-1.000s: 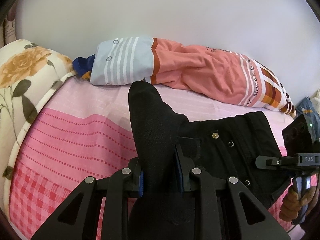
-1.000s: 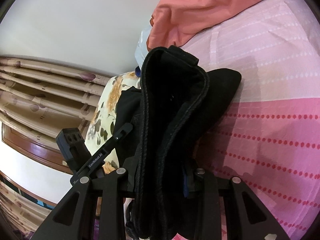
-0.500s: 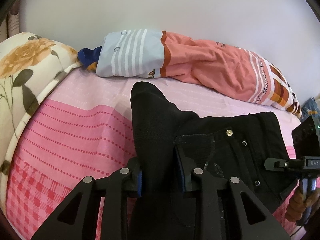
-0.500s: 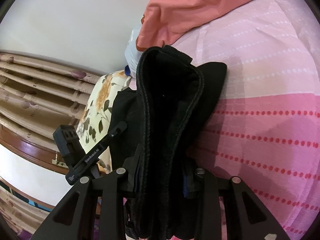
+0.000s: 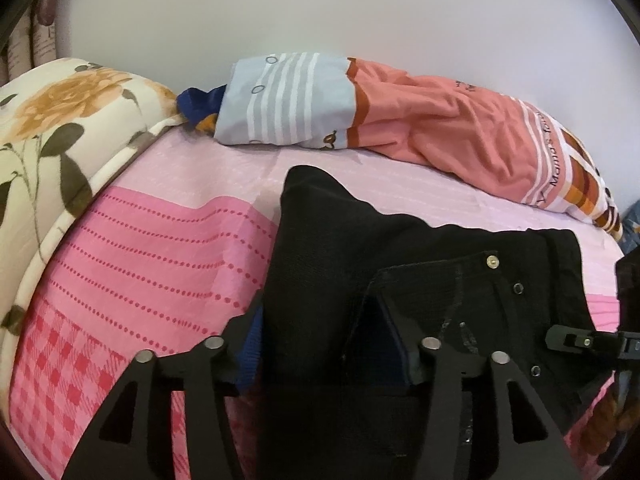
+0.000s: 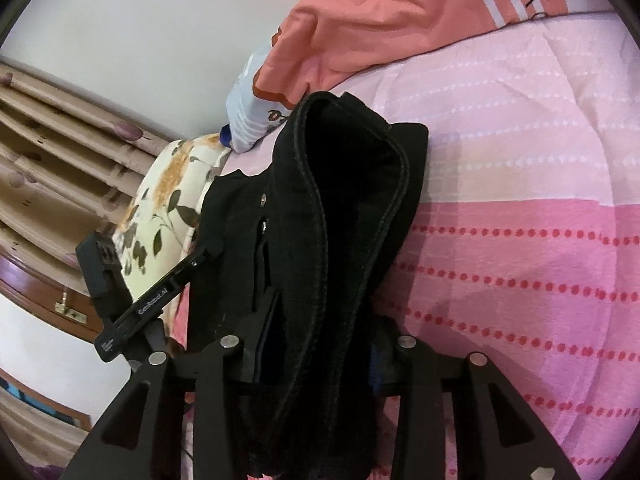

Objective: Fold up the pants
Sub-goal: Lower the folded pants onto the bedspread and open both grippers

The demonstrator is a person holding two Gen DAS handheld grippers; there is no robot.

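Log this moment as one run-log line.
task: fold pants | left claw: opening, black pants between | right claw: opening, waistband between | surface: pink bedsheet

Both wrist cameras sit close above the black pants (image 5: 352, 280), looking down along their fingers at the pink bedsheet (image 5: 152, 248); both views share the pants (image 6: 344, 240), floral pillow (image 6: 168, 200) and orange bolster (image 5: 440, 132).

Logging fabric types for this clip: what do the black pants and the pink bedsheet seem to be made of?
Black pants: likely denim or heavy cotton twill, matte; thick stitched seams and metal rivets show. Pink bedsheet: probably thin woven cotton, matte, printed dots and checks, lightly creased.
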